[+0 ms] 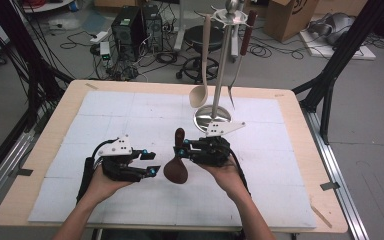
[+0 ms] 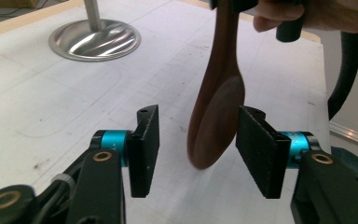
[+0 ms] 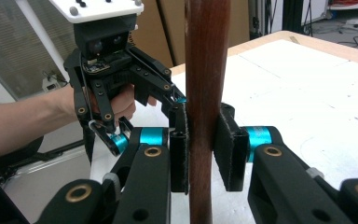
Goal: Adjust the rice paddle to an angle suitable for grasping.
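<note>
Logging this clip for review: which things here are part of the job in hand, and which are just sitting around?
In the job:
- dark wooden spoon, clamped by its handle in the right gripper
- left gripper, open, jaws either side of the spoon's bowl
- utensil stand, likely where it belongs

Lying about:
- pale spoon and fork hanging on the stand
- computer towers, stool, cardboard box on the floor
</note>
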`<state>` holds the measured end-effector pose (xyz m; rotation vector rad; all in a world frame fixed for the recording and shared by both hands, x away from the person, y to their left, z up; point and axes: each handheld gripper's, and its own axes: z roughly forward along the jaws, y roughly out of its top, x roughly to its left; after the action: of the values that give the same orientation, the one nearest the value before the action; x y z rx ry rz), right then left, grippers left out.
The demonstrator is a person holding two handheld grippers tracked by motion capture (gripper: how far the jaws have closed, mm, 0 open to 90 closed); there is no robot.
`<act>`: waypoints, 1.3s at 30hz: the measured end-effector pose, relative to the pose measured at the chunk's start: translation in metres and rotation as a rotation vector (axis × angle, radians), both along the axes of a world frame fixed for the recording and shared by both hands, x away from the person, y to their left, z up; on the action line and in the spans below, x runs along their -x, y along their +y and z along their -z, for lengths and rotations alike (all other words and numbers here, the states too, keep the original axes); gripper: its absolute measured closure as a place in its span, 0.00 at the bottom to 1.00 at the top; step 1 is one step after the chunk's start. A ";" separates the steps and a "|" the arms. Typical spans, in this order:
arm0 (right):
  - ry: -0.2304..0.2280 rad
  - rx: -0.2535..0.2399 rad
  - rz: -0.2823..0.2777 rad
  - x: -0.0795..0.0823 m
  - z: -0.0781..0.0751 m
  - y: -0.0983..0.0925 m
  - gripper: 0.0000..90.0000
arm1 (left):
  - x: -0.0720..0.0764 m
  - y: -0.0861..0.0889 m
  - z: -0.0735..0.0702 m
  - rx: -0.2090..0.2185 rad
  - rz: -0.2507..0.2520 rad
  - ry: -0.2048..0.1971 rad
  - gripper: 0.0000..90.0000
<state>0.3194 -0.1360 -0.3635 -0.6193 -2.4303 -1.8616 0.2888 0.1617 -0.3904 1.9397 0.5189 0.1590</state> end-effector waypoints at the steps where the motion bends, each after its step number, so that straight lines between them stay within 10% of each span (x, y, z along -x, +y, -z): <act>1: 0.000 0.004 0.001 -0.001 -0.001 -0.002 0.86 | 0.000 0.002 0.000 -0.001 -0.003 -0.001 0.55; 39: 0.012 0.054 0.058 -0.028 -0.022 -0.037 0.86 | 0.000 0.047 0.014 -0.002 -0.115 0.014 0.40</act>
<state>0.3475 -0.1735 -0.3410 -0.7087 -2.4892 -1.8119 0.2884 0.2084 -0.4042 1.9149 0.6400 0.2192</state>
